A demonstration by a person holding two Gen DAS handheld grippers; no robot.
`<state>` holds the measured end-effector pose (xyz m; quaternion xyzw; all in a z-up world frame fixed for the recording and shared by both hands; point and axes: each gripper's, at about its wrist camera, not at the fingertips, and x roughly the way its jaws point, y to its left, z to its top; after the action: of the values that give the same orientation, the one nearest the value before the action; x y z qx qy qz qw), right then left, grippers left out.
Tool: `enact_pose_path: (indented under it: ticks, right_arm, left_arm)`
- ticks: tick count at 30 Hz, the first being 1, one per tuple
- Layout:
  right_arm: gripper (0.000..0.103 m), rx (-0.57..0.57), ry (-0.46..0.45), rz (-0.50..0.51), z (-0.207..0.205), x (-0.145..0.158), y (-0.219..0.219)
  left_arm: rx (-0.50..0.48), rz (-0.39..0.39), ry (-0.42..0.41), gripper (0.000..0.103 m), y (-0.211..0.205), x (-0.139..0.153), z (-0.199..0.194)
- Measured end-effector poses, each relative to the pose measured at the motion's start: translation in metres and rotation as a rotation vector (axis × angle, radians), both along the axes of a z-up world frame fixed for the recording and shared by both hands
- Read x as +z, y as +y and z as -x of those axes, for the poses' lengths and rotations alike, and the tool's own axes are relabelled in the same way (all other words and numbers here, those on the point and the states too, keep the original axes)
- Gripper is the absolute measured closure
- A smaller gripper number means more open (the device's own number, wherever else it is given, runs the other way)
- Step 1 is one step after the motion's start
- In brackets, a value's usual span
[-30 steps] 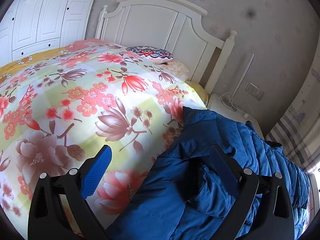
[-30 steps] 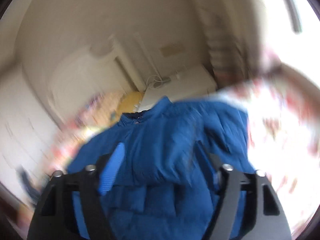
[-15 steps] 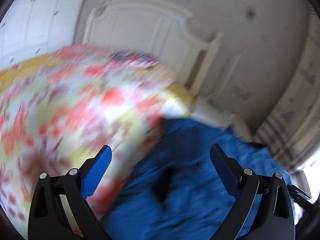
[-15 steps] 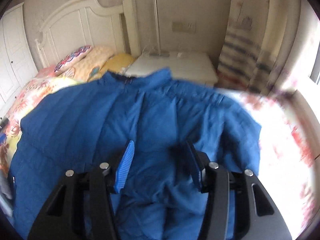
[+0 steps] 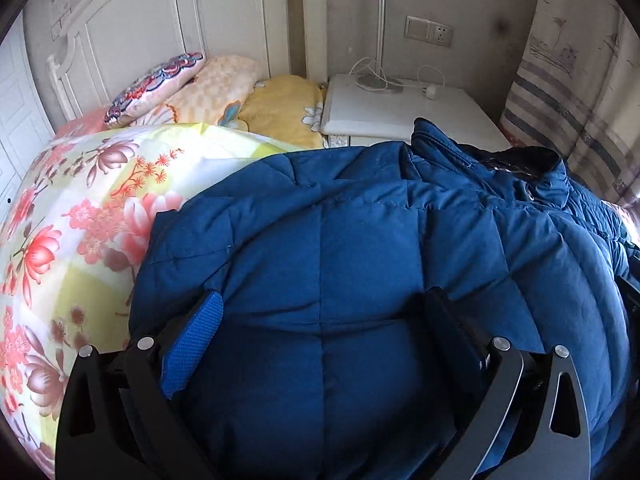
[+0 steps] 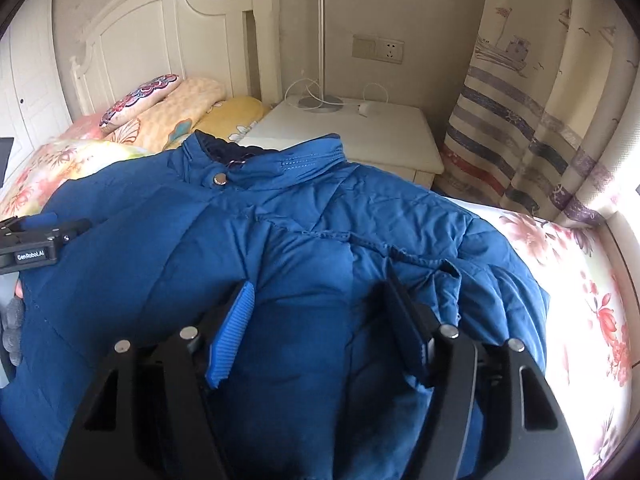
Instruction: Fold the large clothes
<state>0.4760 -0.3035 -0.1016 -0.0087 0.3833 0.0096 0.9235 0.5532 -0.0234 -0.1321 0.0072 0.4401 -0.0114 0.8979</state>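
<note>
A blue quilted puffer jacket (image 5: 360, 248) lies spread on the floral bedspread (image 5: 80, 208), collar toward the nightstand. My left gripper (image 5: 320, 312) is open, its jaws wide apart over the jacket's left side. In the right wrist view the jacket (image 6: 280, 240) fills the middle, its collar with a snap button (image 6: 219, 178) at the far end. My right gripper (image 6: 316, 304) is open over the jacket's right part, near a folded-in sleeve (image 6: 480, 300). The left gripper also shows in the right wrist view (image 6: 36, 236) at the jacket's left edge.
Pillows (image 5: 192, 84) lie against the white headboard (image 5: 168, 28). A white nightstand (image 6: 352, 136) with a lamp base and cables stands beyond the collar. A striped curtain (image 6: 520, 120) hangs at the right. The bed's right edge (image 6: 592, 320) is in bright light.
Both grippers swung over the jacket toward the headboard end. The left view turned right from the bedspread onto the jacket; both stayed open.
</note>
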Motion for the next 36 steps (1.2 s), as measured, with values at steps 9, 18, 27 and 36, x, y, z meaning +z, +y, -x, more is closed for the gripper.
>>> enact_pose_path:
  ticks: [9, 18, 27, 36]
  right_arm:
    - [0.028, -0.022, -0.049, -0.004, 0.004, 0.027, 0.015]
    - [0.022, -0.002, 0.013, 0.037, -0.003, 0.017, 0.014]
    - [0.019, -0.156, 0.052, -0.164, -0.007, 0.003, -0.068]
    - [0.019, -0.193, -0.023, -0.044, -0.030, 0.053, -0.066]
  left_arm:
    - [-0.130, 0.026, -0.079, 0.005, -0.044, 0.047, 0.020]
    - [-0.175, -0.047, -0.026, 0.004, -0.072, 0.012, 0.010]
    - [-0.030, -0.021, 0.000, 0.004, 0.010, -0.002, -0.007]
    - [-0.018, -0.037, -0.023, 0.004, 0.009, -0.002, -0.001]
